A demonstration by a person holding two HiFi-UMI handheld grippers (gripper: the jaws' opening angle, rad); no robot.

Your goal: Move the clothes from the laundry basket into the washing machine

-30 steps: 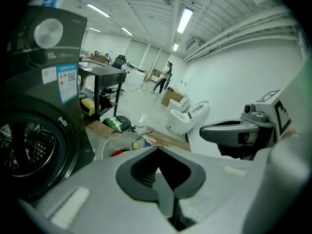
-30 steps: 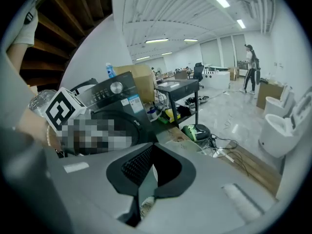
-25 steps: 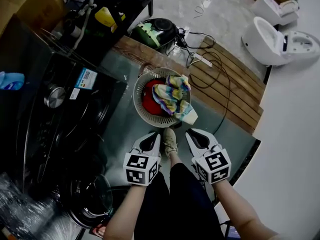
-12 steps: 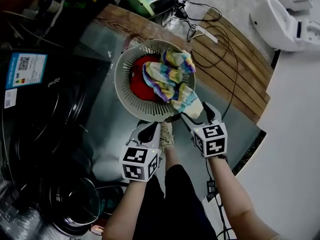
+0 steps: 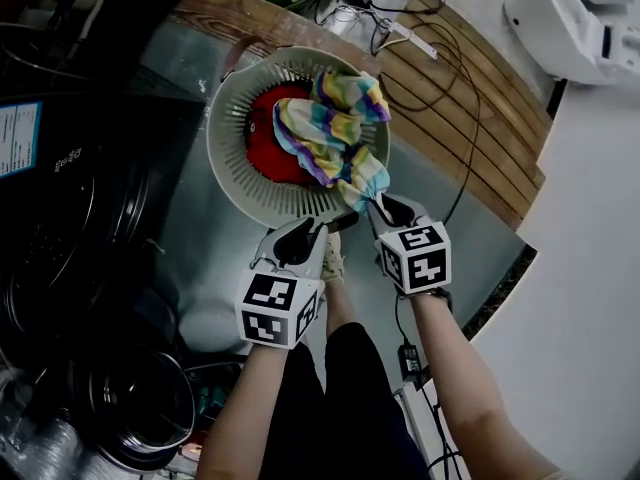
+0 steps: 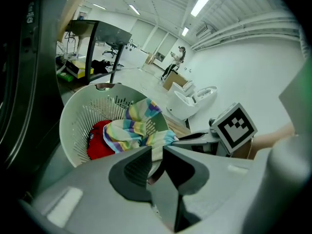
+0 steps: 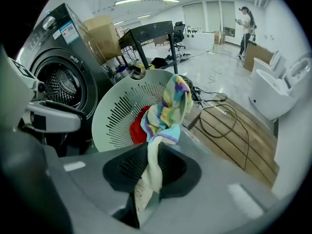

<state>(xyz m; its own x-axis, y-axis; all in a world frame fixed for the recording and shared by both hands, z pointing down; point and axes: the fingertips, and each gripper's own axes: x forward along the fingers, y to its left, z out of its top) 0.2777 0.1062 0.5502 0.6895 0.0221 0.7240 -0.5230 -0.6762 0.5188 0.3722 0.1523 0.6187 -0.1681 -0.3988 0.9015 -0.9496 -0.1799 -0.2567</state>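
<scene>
A white slatted laundry basket [image 5: 232, 173] stands on the floor in the head view. It holds a red garment [image 5: 268, 148] and a striped multicolour cloth [image 5: 332, 133] draped over the near right rim. My right gripper [image 5: 385, 208] is at that rim, shut on the cloth's pale lower corner [image 7: 152, 162]. My left gripper [image 5: 297, 240] hangs just short of the basket's near rim, its jaws together with nothing between them [image 6: 155, 152]. The dark washing machine [image 5: 60, 198] is to the left, and its drum opening [image 7: 63, 89] shows in the right gripper view.
The machine's round glass door [image 5: 145, 408] hangs open at the lower left. Wooden boards [image 5: 470, 98] with cables [image 5: 440, 38] lie to the right of the basket. A white toilet [image 5: 575, 18] stands at the far right. My shoe [image 5: 333, 258] is between the grippers.
Both grippers moved forward to the basket, which now looms larger. The right gripper reached the hanging corner of the striped cloth and closed on it.
</scene>
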